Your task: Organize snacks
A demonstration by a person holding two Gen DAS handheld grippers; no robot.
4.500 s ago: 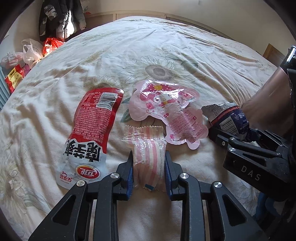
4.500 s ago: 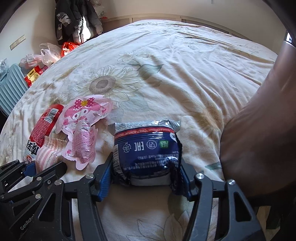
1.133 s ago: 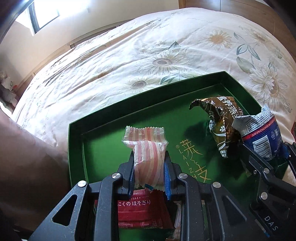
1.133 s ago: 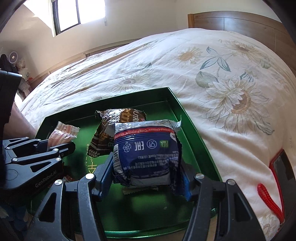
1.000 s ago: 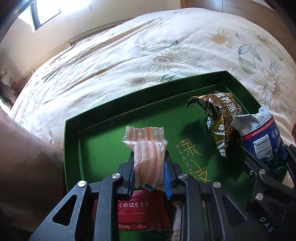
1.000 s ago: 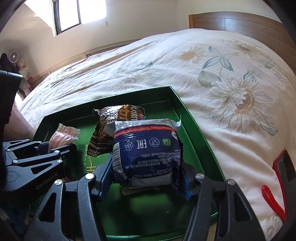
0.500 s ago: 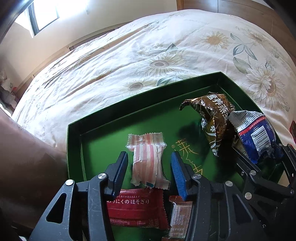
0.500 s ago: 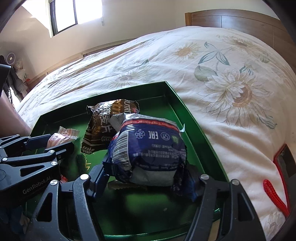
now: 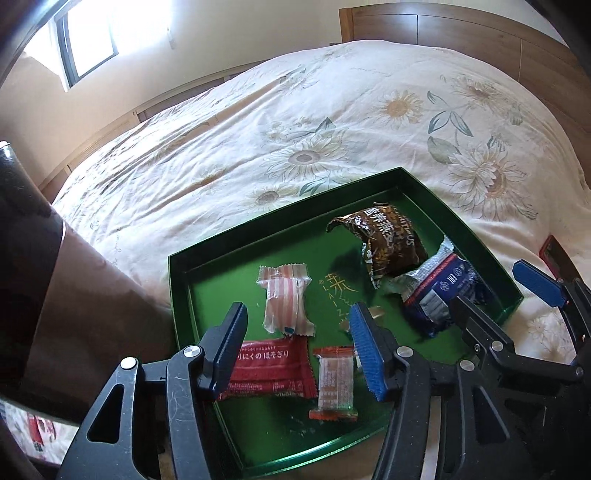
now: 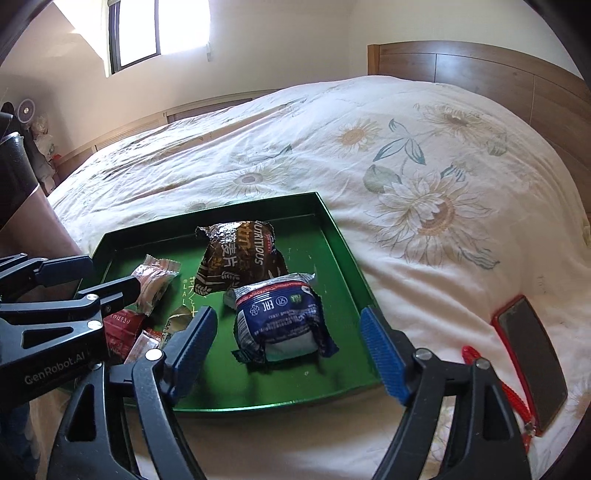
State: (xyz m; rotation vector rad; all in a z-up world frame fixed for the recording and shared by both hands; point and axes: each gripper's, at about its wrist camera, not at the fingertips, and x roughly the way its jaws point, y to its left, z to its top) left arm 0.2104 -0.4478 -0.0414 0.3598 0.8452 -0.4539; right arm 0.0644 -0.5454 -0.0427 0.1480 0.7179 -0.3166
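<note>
Bedroom: sunflower-print duvet (image 10: 424, 177) covers the bed, a wooden headboard (image 10: 480, 74) behind it and a bright window (image 10: 159, 29) up left.
Tray: my green tray (image 9: 280, 225) sits on the duvet; its near edge is cut off behind my gripper frames in both views.
Left gripper (image 9: 299, 347): jaws have just been opening and stand apart above the tray, nothing between the pads.
Striped packet (image 9: 286, 299): I see it lying flat on the tray floor, just beyond the left jaws, free of them.
Right gripper (image 10: 288, 347): jaws spread wide, the pads clear of the packet on both sides.
Blue packet (image 10: 284, 317): it rests on the tray near the right wall, between the right jaws but untouched.
Brown packet (image 10: 236, 254): crumpled, just behind the blue one; I cannot tell whether they touch.
Red packet (image 9: 269, 365): flat at the tray's near left, its left end hidden by my left finger.
Orange bar (image 9: 334, 380): beside the red packet; its print is too small for me to read.
Phone (image 10: 532, 354): red-cased, on the duvet right of the tray, partly cut off by the lens edge.
Arm (image 9: 74, 295): a person's forearm fills the left edge, blurred.
</note>
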